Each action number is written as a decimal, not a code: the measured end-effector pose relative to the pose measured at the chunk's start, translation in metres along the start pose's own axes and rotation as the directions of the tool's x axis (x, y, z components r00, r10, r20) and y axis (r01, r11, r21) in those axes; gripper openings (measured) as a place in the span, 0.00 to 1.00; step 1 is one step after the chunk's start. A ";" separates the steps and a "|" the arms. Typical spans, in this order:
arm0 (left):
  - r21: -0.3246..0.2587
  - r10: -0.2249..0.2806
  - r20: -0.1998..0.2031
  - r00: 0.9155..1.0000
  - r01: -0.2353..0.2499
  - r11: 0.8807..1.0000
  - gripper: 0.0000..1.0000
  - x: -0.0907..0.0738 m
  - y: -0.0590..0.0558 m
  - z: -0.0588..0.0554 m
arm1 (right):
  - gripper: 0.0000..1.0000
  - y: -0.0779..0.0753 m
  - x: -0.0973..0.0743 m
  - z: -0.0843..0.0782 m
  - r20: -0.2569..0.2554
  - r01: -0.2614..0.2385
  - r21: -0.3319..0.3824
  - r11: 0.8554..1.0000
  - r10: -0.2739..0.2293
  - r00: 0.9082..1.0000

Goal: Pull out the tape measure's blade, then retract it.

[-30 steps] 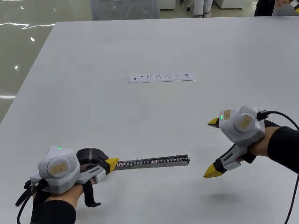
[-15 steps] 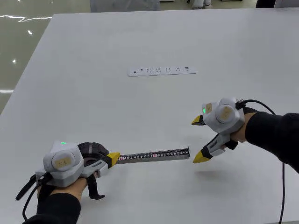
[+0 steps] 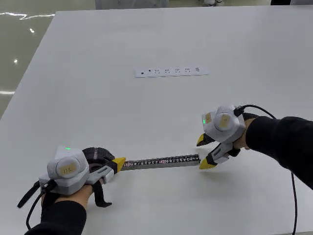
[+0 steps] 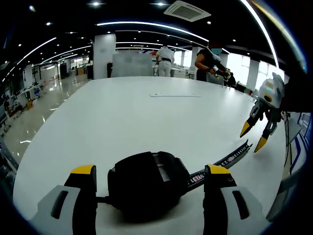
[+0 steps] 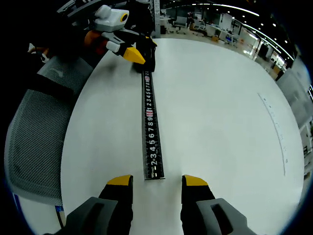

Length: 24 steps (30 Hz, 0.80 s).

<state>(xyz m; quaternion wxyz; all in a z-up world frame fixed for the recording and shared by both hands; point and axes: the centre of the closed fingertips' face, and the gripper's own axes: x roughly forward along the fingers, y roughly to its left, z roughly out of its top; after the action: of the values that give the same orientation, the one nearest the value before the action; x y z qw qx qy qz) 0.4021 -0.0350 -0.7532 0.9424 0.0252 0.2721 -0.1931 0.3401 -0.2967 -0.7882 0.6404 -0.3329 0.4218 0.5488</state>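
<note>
**Around the bench**

We see a white table (image 3: 98, 98) across the head view. A white power strip (image 3: 171, 71) lies flat on it at 12 o'clock from the centre, long side running across. Glossy floor (image 3: 19, 44) shows at 10 o'clock, past the table's edge. In the right gripper view a grey mesh chair (image 5: 34, 142) stands at 9 o'clock beside the table. In the left gripper view, beyond the far edge, a person in white (image 4: 165, 54) stands at 12 o'clock. Another in dark (image 4: 208, 61) stands at 1 o'clock, under strip lights (image 4: 142, 24).

Black tape measure (image 3: 98, 157); blade (image 3: 161, 161) extended flat.
</note>
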 end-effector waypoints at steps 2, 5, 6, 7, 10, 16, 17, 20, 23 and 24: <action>0.006 0.001 0.001 1.000 -0.001 1.000 0.87 -0.001 0.000 0.001 | 0.32 0.001 0.003 0.000 -0.006 -0.007 0.003 1.000 0.007 1.000; 0.003 0.005 0.000 1.000 -0.005 1.000 0.88 -0.001 0.001 0.000 | 0.28 0.004 0.006 0.001 -0.018 -0.021 0.000 1.000 0.021 1.000; 0.003 0.006 0.000 1.000 -0.006 1.000 0.88 -0.001 0.001 0.000 | 0.27 0.005 0.007 0.001 -0.024 -0.022 -0.004 1.000 0.022 0.999; 0.003 0.007 -0.002 1.000 -0.007 1.000 0.88 -0.001 0.001 -0.001 | 0.25 0.005 0.008 0.001 -0.033 -0.019 -0.010 1.000 0.019 0.999; 0.003 0.009 0.001 1.000 -0.009 1.000 0.88 -0.001 0.002 0.000 | 0.18 0.002 0.006 0.000 -0.045 -0.016 -0.013 1.000 0.015 0.999; -0.001 0.011 0.006 1.000 -0.011 1.000 0.85 0.000 0.001 0.002 | 0.13 0.002 0.007 -0.001 -0.076 0.003 -0.080 0.997 -0.010 0.997; -0.002 0.012 0.004 1.000 -0.012 1.000 0.84 0.000 0.001 0.002 | 0.12 0.002 0.008 0.000 -0.081 0.004 -0.075 0.997 -0.010 0.997; -0.008 0.021 -0.004 1.000 -0.021 1.000 0.84 0.001 0.002 0.000 | 0.11 0.001 0.009 0.000 -0.110 0.008 -0.077 0.997 -0.017 0.994; -0.023 0.033 -0.010 0.999 -0.033 0.999 0.79 -0.001 0.003 -0.002 | 0.11 0.002 0.009 0.000 -0.139 0.014 -0.075 0.997 -0.024 0.990; -0.027 0.034 -0.014 0.999 -0.034 0.999 0.78 -0.002 0.003 -0.003 | 0.10 0.003 0.009 0.000 -0.147 0.015 -0.088 0.996 -0.028 0.989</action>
<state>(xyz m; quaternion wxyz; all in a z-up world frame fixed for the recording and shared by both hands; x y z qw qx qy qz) 0.4006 -0.0312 -0.7547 0.9440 0.0181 0.2804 -0.1731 0.3373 -0.2929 -0.7964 0.5981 -0.4045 0.4406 0.5334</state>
